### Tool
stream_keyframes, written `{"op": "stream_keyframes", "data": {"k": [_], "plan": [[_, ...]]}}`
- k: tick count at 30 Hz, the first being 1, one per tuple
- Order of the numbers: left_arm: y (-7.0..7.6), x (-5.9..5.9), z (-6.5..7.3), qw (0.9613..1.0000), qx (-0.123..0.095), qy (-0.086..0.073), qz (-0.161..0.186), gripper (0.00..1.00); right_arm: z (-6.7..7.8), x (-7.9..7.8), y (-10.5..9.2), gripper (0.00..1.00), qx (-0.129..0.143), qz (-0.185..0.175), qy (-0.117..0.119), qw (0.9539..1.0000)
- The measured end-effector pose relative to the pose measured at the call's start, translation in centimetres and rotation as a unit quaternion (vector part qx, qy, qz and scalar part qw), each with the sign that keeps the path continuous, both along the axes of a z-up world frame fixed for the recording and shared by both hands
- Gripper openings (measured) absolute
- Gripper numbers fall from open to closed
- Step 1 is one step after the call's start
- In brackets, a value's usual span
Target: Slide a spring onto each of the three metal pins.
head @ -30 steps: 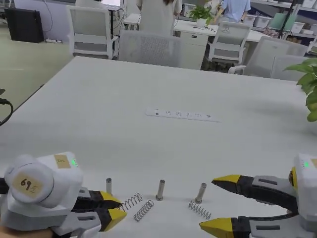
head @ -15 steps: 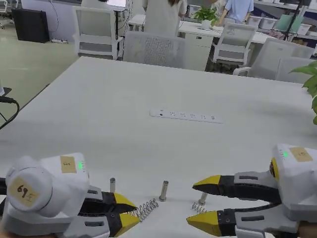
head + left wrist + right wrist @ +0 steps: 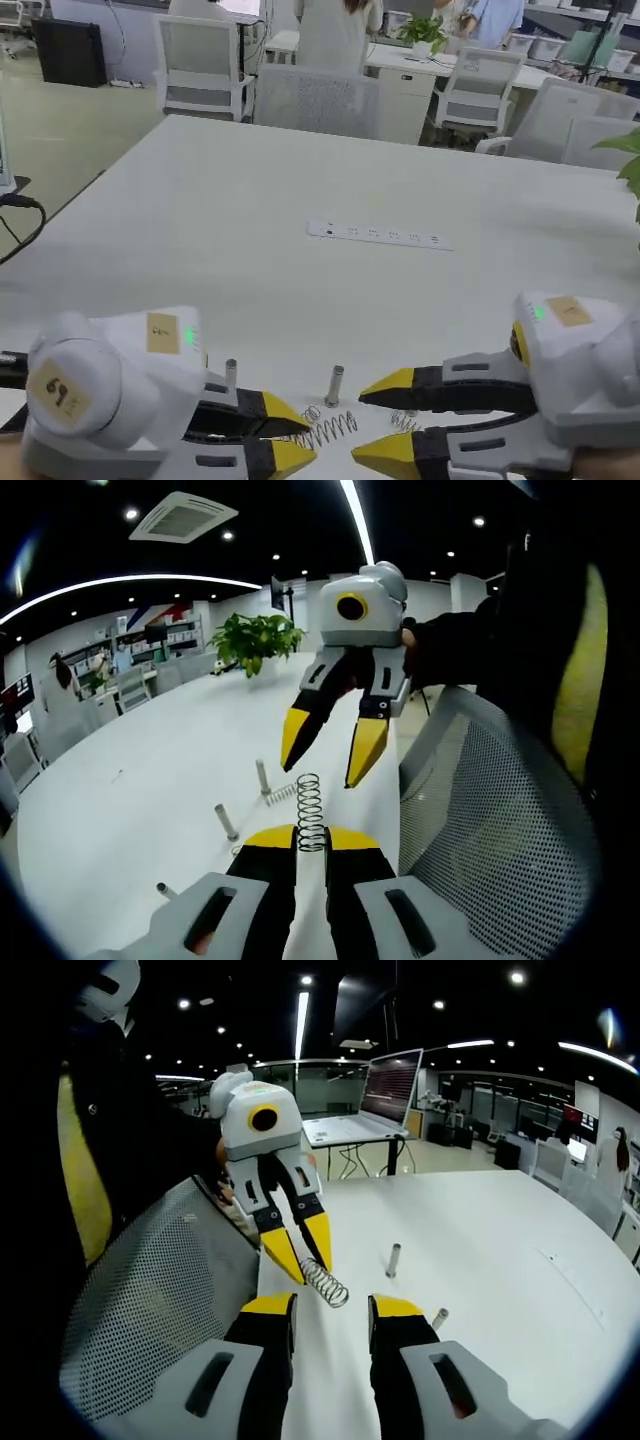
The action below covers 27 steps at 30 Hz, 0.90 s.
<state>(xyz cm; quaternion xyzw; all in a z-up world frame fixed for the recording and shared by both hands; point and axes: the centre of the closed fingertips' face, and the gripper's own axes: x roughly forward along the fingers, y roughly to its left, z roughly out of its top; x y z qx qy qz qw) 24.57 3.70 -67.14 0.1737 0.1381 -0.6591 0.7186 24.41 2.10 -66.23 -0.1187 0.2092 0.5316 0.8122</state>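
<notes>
We had a spring point(image 3: 310, 805) clamped in our left gripper point(image 3: 311, 837); our right gripper point(image 3: 324, 768), jaws wide, hung at its 12 o'clock, three pins point(image 3: 226, 822) toward 9 o'clock.

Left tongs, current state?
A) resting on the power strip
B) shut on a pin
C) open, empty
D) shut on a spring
D: in the left gripper view the left tongs are closed on a spring, which sticks out from between them.
</notes>
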Motion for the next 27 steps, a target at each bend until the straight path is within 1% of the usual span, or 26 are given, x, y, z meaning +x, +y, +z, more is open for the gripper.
{"op": "stream_keyframes", "data": {"k": [3, 7, 14, 18, 23, 27], "plan": [[-0.2, -0.3, 0.2, 0.9999, -0.001, -0.007, -0.01, 0.02, 0.0, -0.2, 0.2, 0.24, 0.004, 0.006, 0.005, 1.0], [-0.4, -0.8, 0.5, 0.9997, -0.007, -0.012, -0.021, 0.02, -0.2, -0.5, 0.3, 0.21, 0.007, 0.012, 0.012, 0.9998], [-0.9, -1.3, 0.9, 0.9992, -0.013, -0.017, -0.033, 0.02, -0.5, -1.1, 0.7, 0.17, 0.006, 0.024, 0.025, 0.9994], [-1.0, -1.4, 0.9, 0.999, -0.011, -0.019, -0.038, 0.02, -0.6, -1.3, 0.8, 0.13, 0.003, 0.029, 0.025, 0.9993], [-0.9, -1.5, 0.8, 0.999, -0.008, -0.021, -0.039, 0.02, -0.4, -1.5, 0.9, 0.11, -0.004, 0.034, 0.027, 0.9991], [-0.9, -1.6, 0.6, 0.9988, -0.001, -0.026, -0.041, 0.02, 0.1, -1.7, 1.3, 0.1, -0.003, 0.041, 0.03, 0.9987]]}}
